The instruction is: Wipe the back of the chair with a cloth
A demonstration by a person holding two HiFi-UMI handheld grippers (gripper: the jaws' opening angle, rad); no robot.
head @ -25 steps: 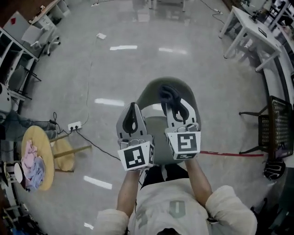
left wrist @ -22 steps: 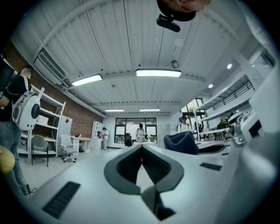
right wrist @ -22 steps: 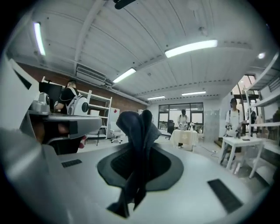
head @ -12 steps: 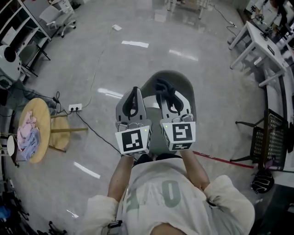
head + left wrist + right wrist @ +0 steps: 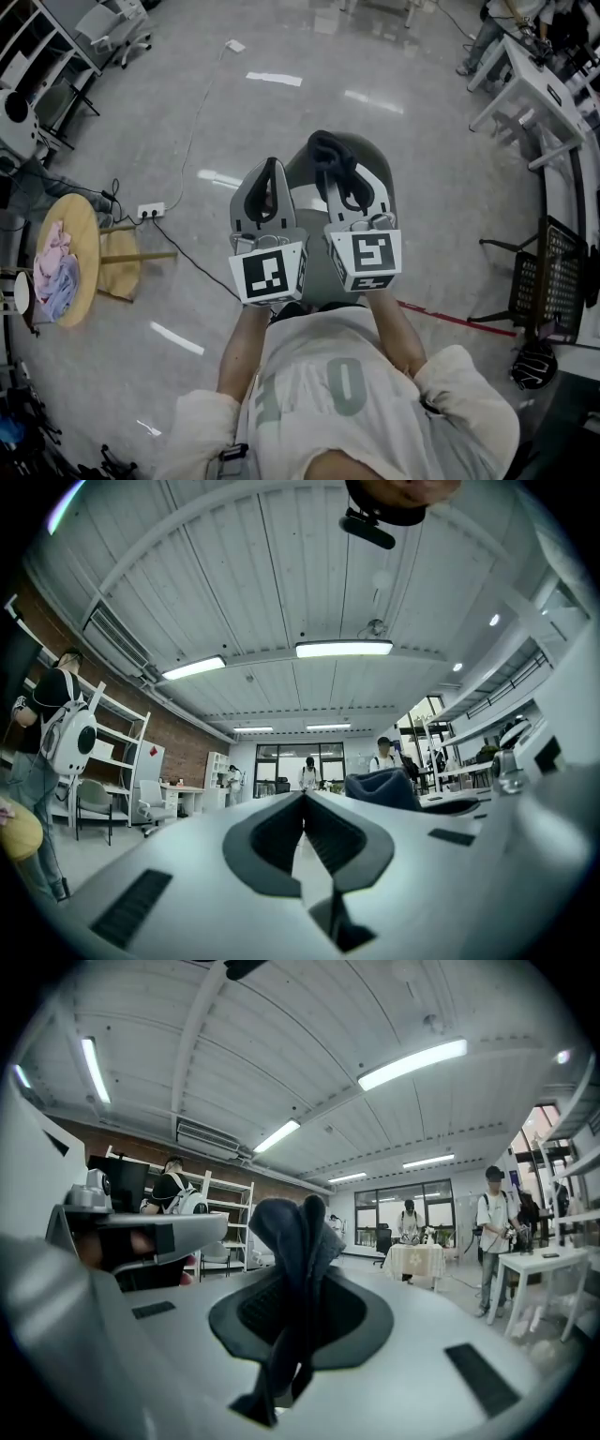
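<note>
Head view looks steeply down on both tools, held side by side above the grey-green chair [image 5: 387, 197], which stands on the floor just ahead of the person. Neither tool touches it. The right gripper [image 5: 339, 174] carries the dark cloth [image 5: 324, 146]. In the right gripper view its jaws are pressed together on a narrow fold, so they are barely parted. A bunch of fabric stands up past the tips and a tail hangs toward the camera. The left gripper [image 5: 272, 169], just to the left, is fully closed with its pads meeting and nothing between them.

Both gripper views face the ceiling and the far room, so the tools look tipped upward, away from the chair.

To wipe well, the right gripper probably needs to tip down and come forward until the loose bunch of cloth meets the backrest, not the hard jaw tips. Long overlapping strokes that follow the curve of the shell should suit it, with steady light pressure. The hold is on a thin fold, so I judge the squeeze must be kept firm or the cloth may drag out. The free left gripper could steady the chair's rim.
</note>
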